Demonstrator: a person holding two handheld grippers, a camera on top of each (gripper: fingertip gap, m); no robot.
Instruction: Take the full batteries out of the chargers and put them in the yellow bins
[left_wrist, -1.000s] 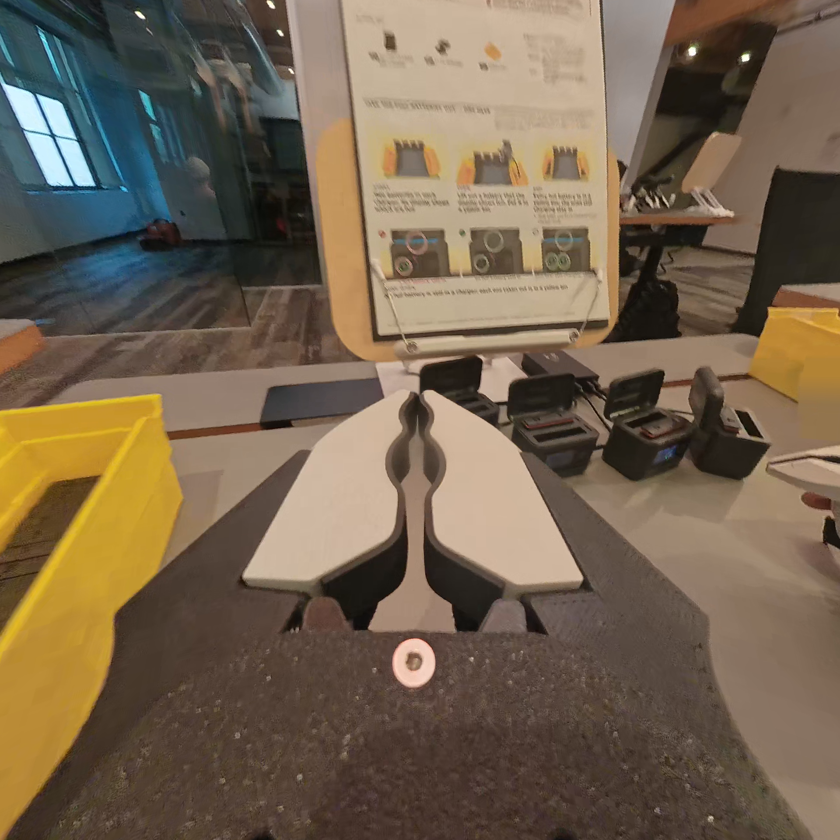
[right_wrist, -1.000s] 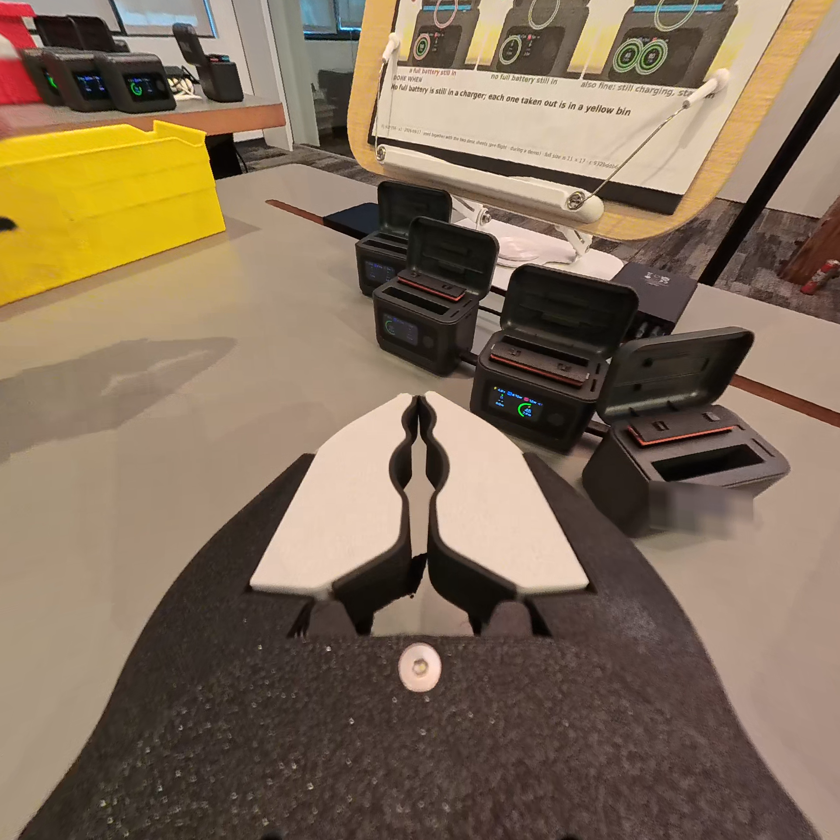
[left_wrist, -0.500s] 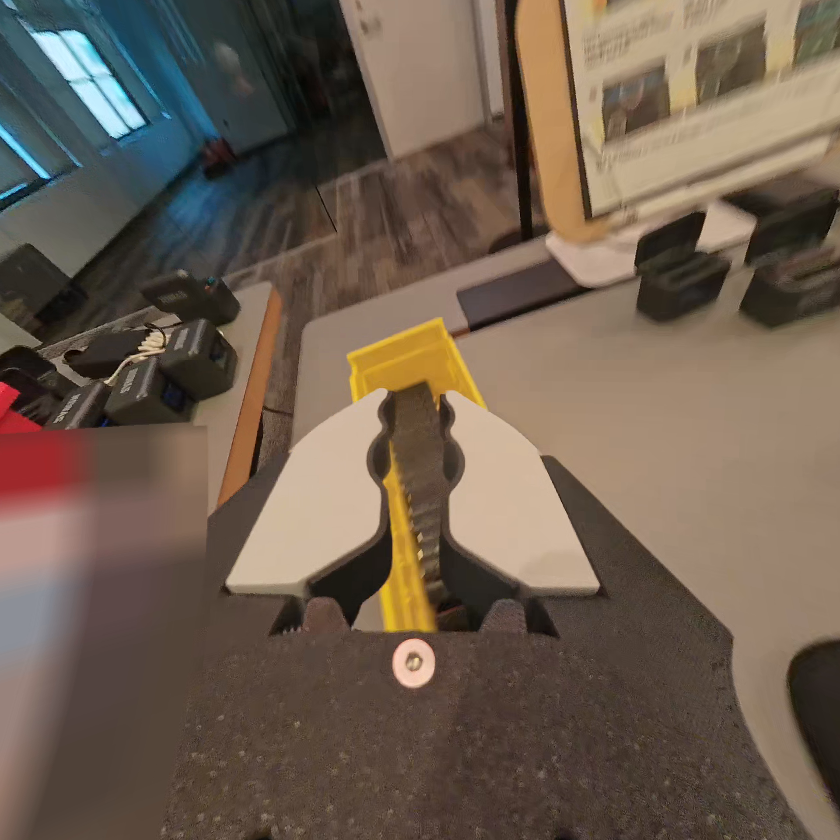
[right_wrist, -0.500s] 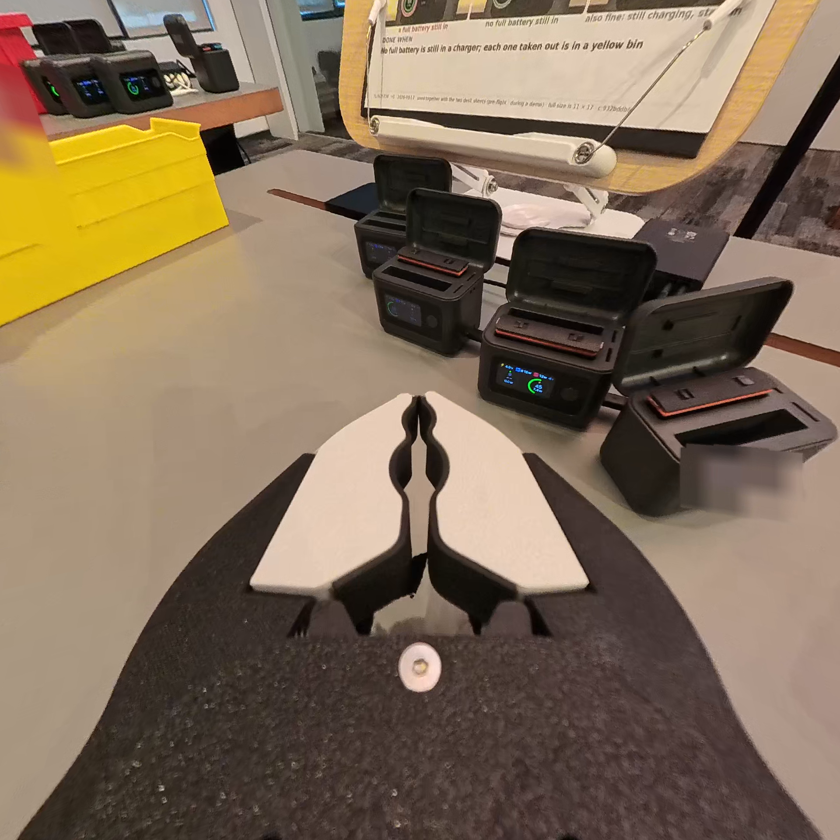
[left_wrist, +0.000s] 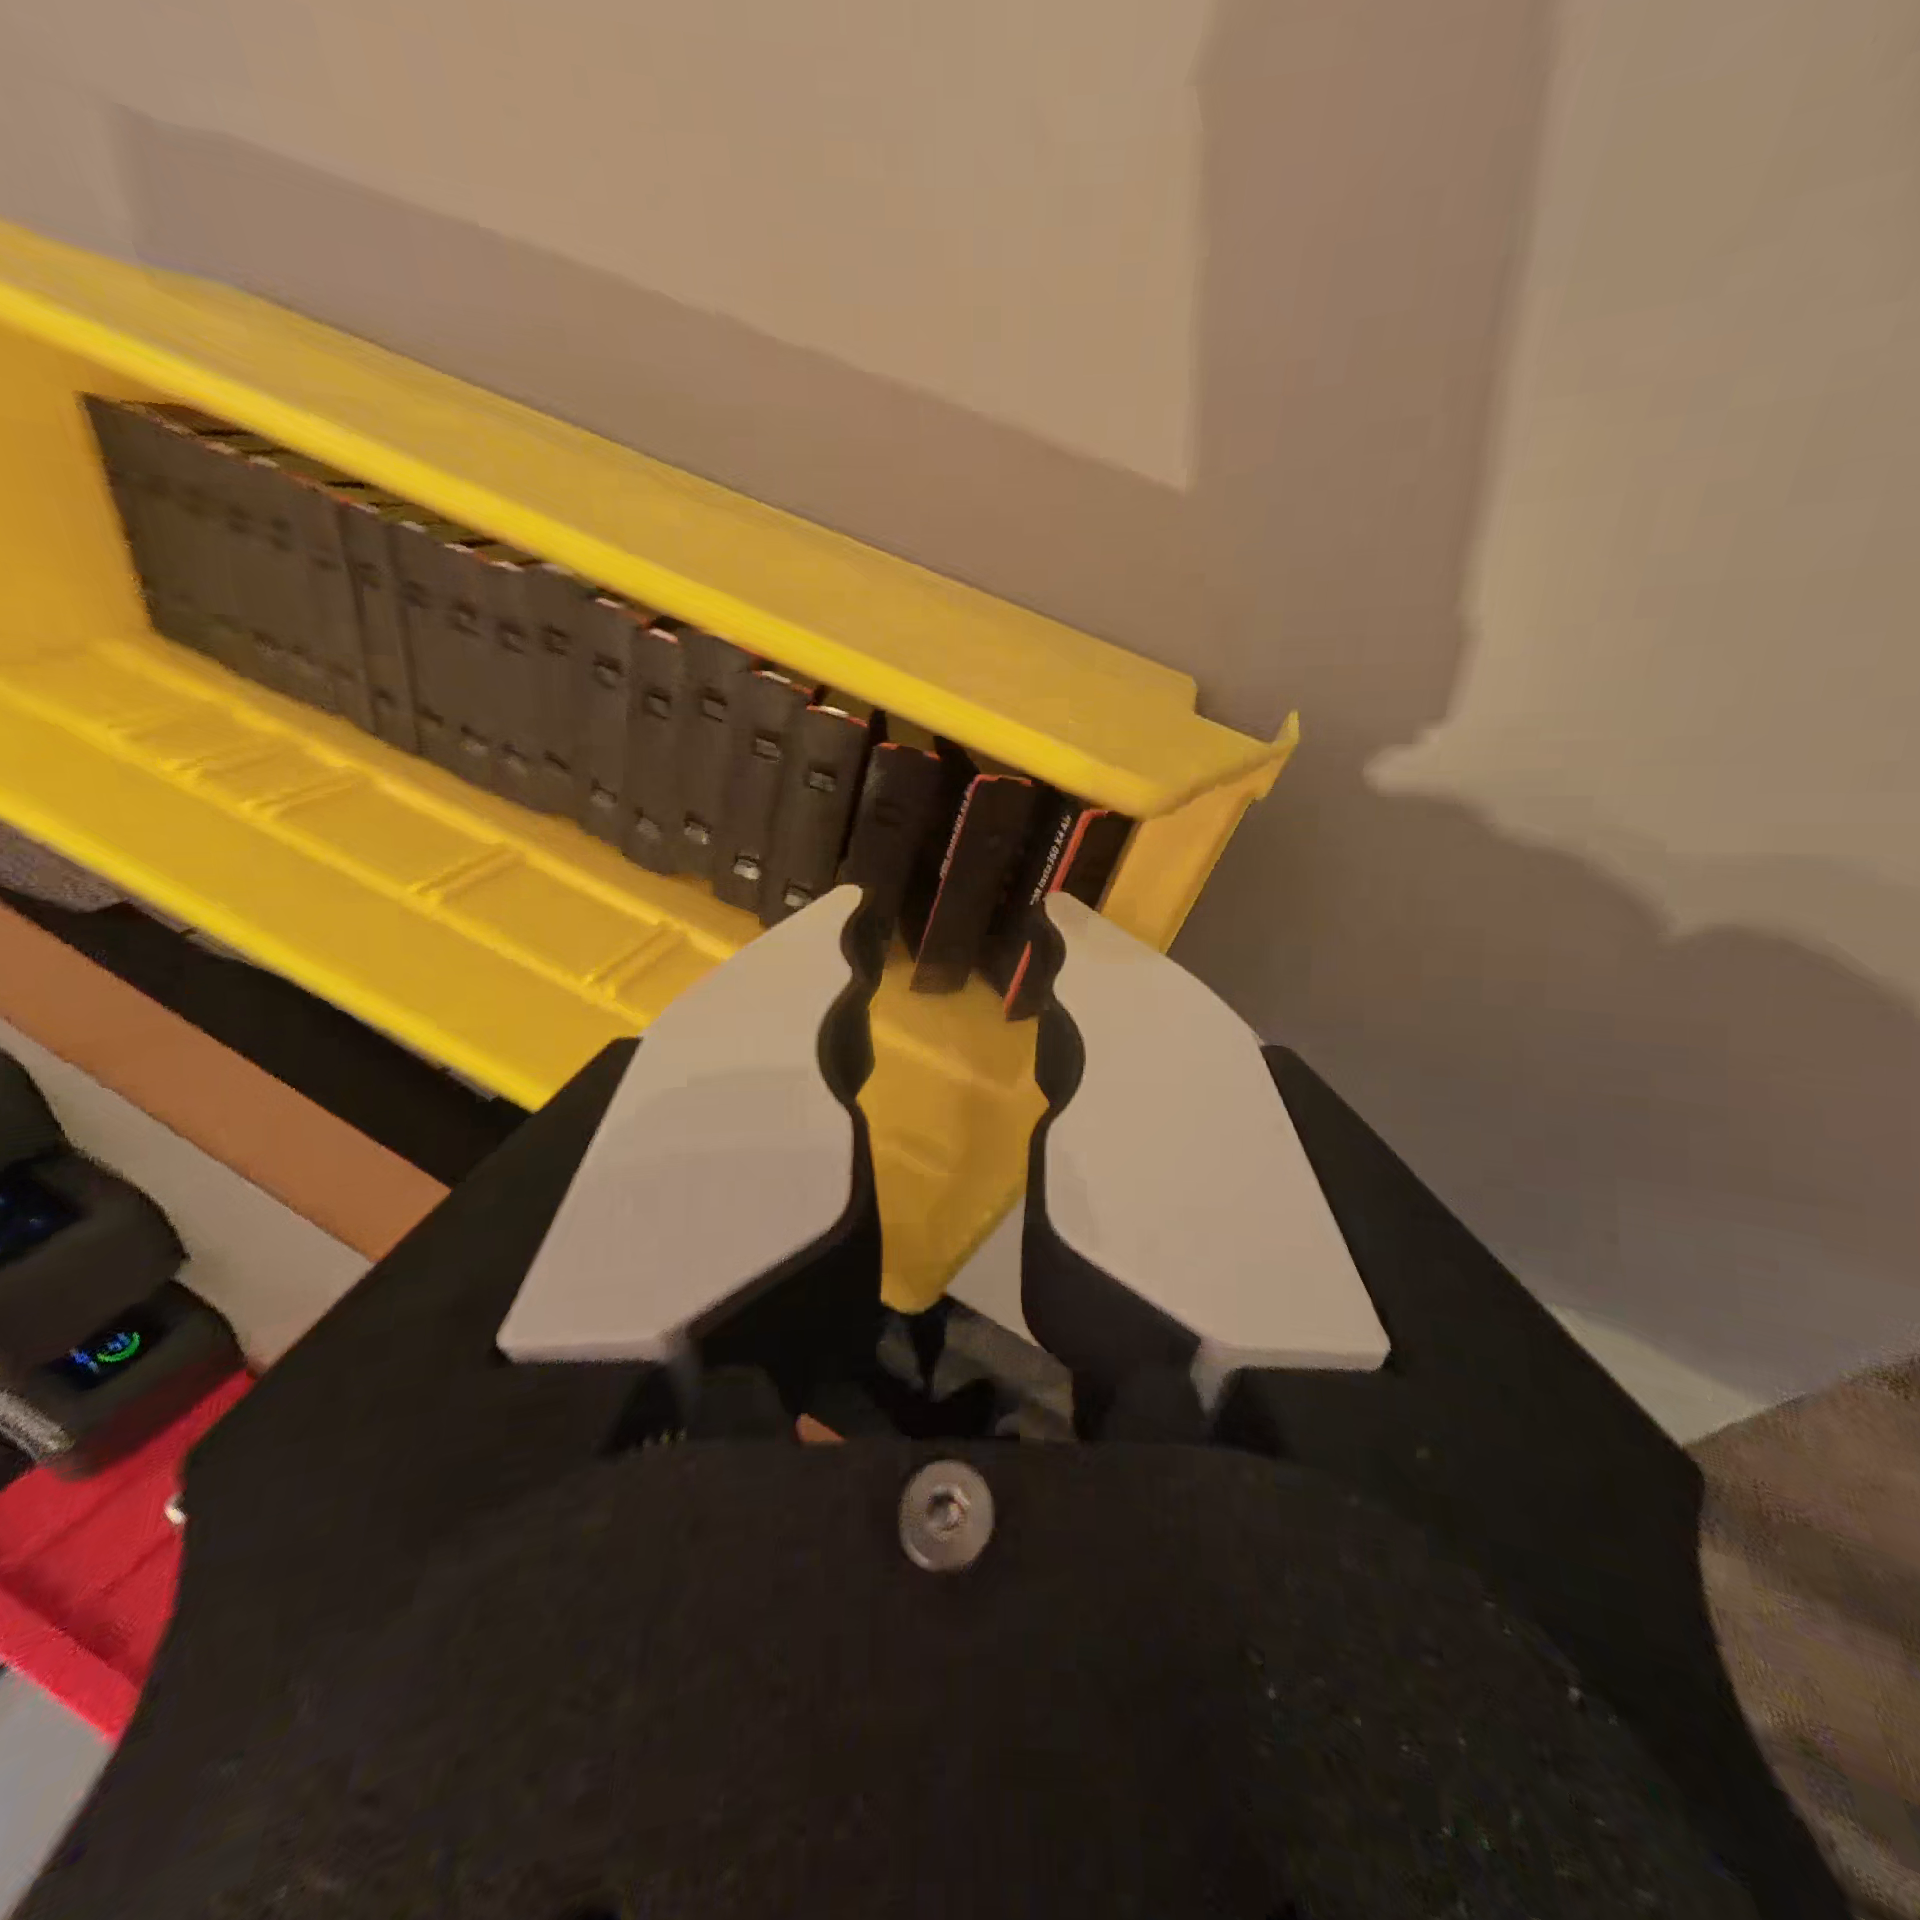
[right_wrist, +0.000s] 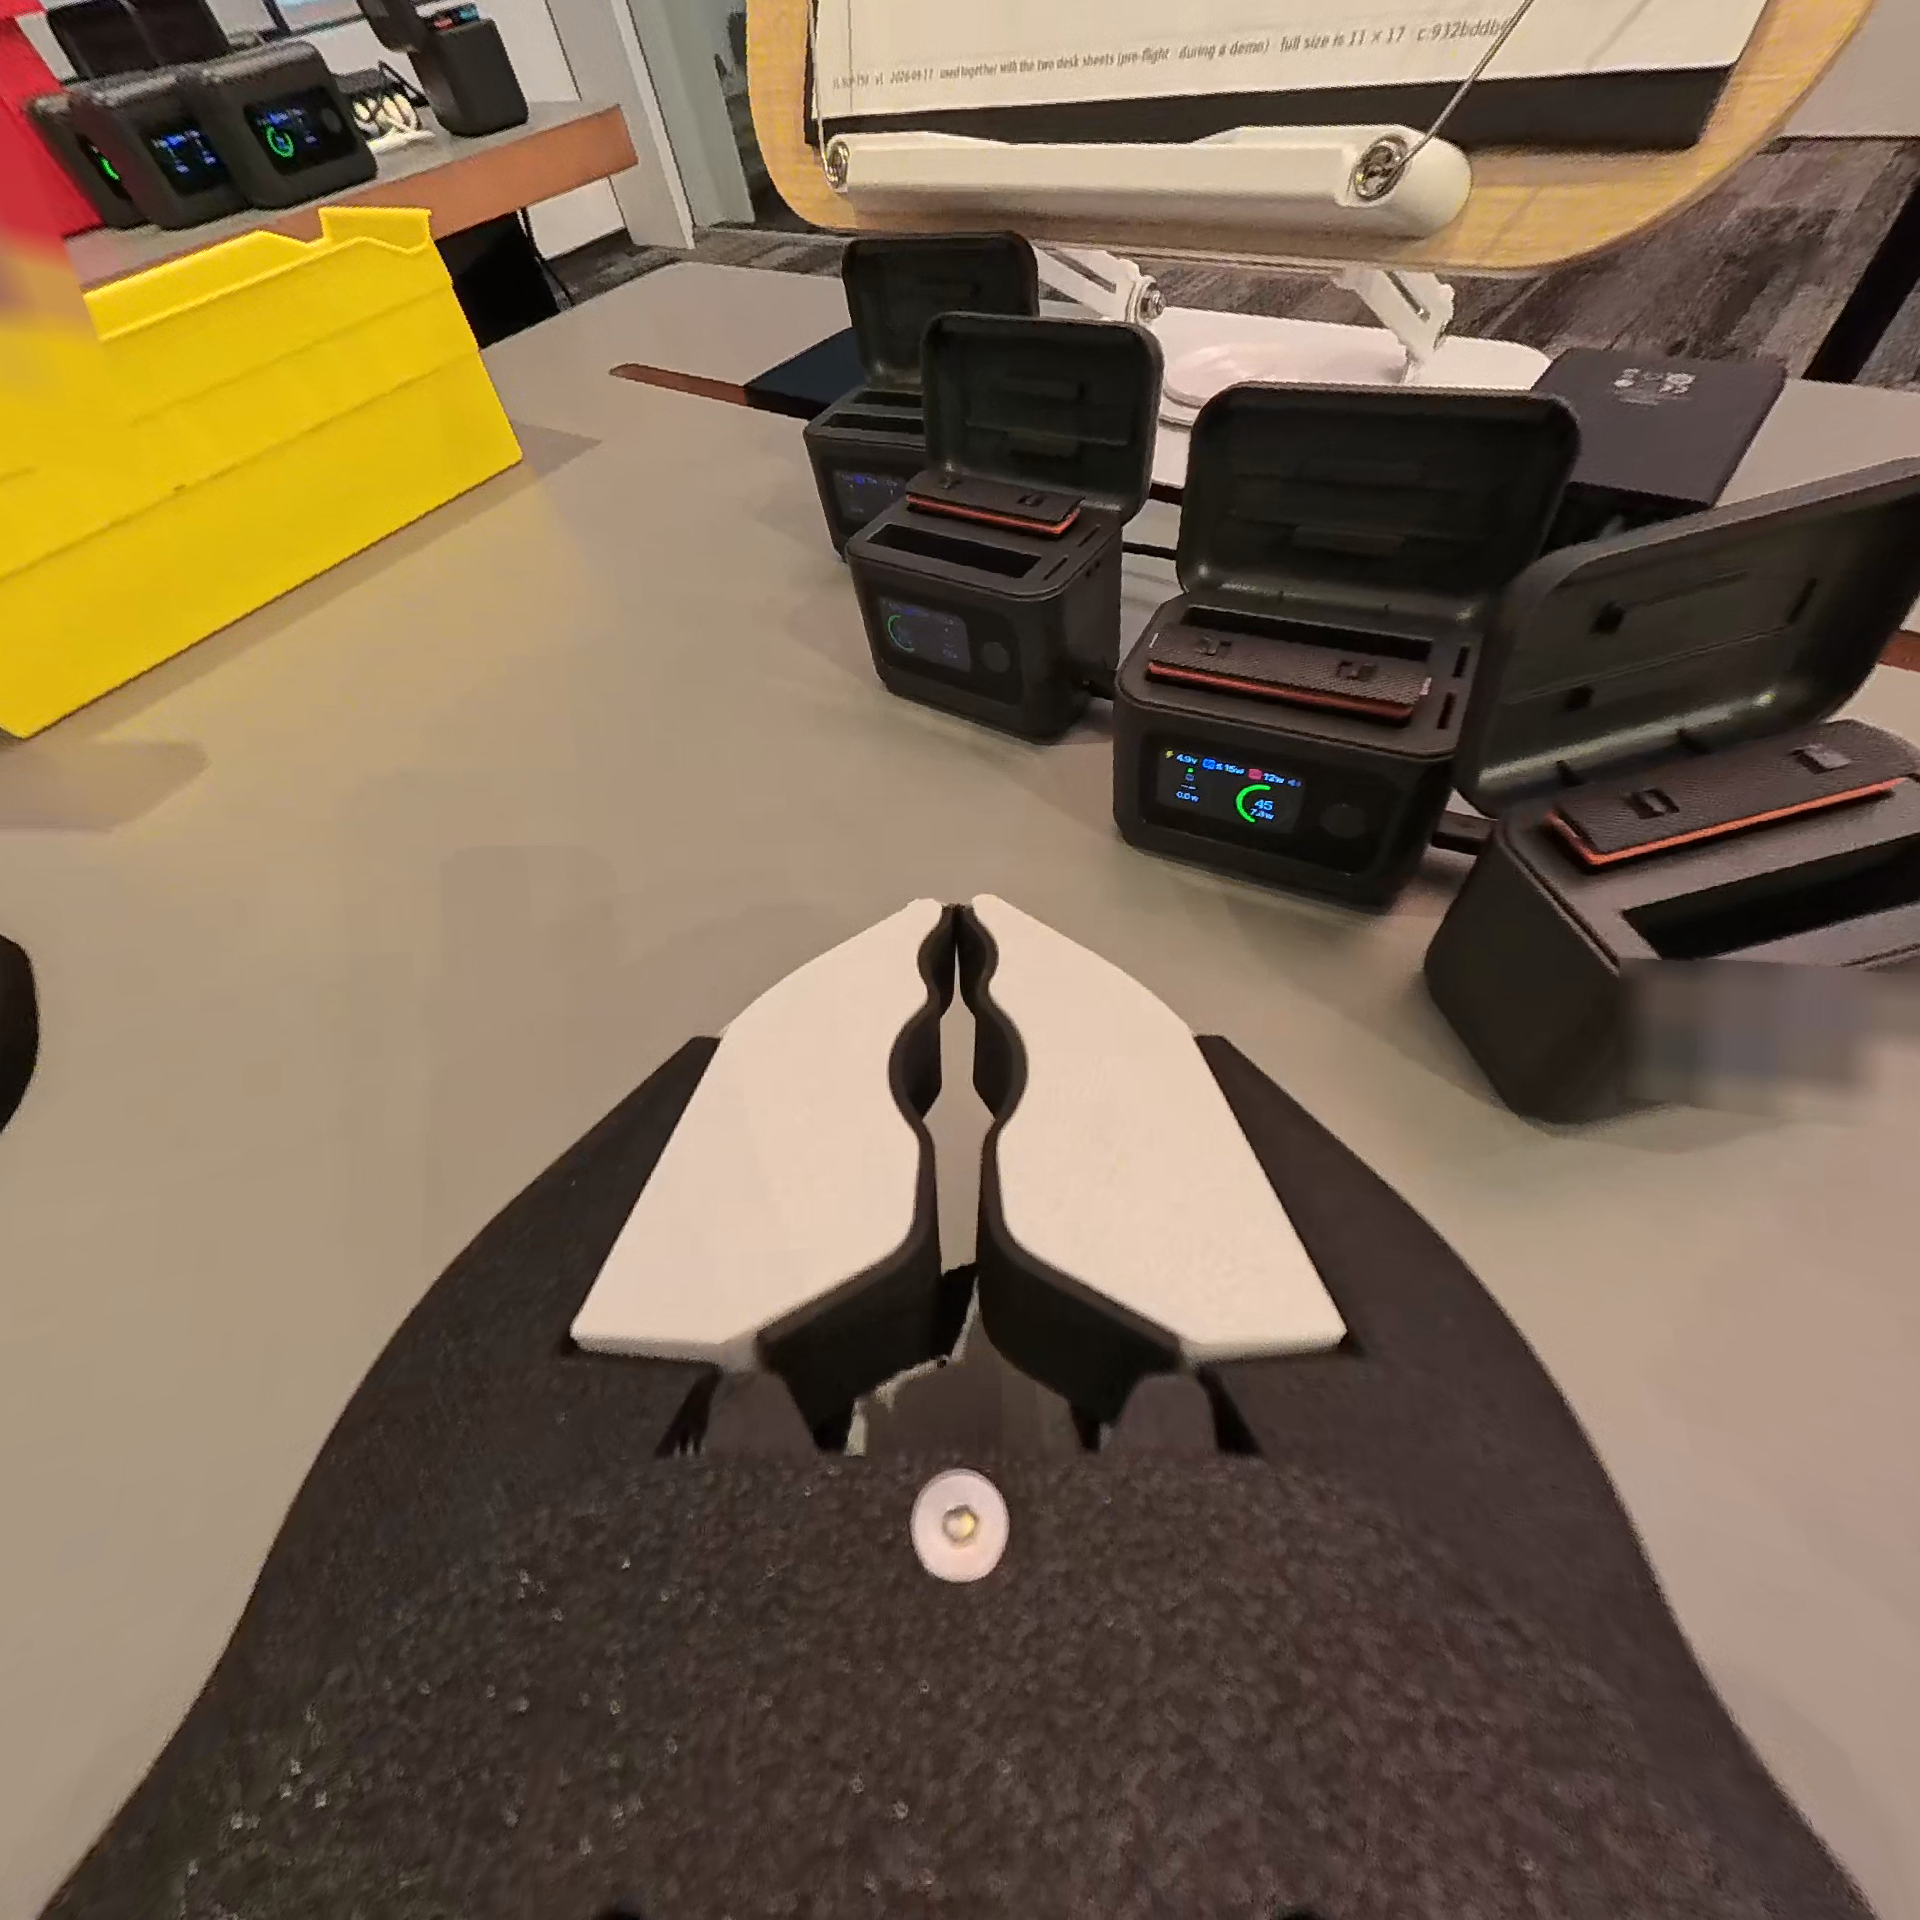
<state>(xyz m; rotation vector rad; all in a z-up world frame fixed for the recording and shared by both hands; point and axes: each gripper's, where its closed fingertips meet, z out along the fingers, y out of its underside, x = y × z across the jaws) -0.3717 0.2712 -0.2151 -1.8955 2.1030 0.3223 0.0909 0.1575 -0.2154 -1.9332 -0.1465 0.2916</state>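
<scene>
In the left wrist view my left gripper (left_wrist: 956, 914) is open and points down into the right end of a yellow bin (left_wrist: 727, 582). The bin holds a row of several black batteries (left_wrist: 520, 644) standing on edge. Two loose orange-edged batteries (left_wrist: 971, 883) at the row's end lie between my fingertips; I cannot tell if they touch. In the right wrist view my right gripper (right_wrist: 956, 909) is shut and empty above the table. Before it stand several open black chargers (right_wrist: 1278, 769). Orange-edged batteries stick up from three of them (right_wrist: 1288, 670).
A yellow bin (right_wrist: 260, 436) stands at the left of the grey table. A board on a white stand (right_wrist: 1143, 177) and a black box (right_wrist: 1662, 426) are behind the chargers. More chargers (right_wrist: 239, 135) sit on a side table. A red thing (left_wrist: 73, 1558) lies below the bin.
My left gripper has swung left from facing the chargers to over the yellow bin, tilted down, and its jaws have opened. My right gripper has stayed shut and moved closer to the chargers.
</scene>
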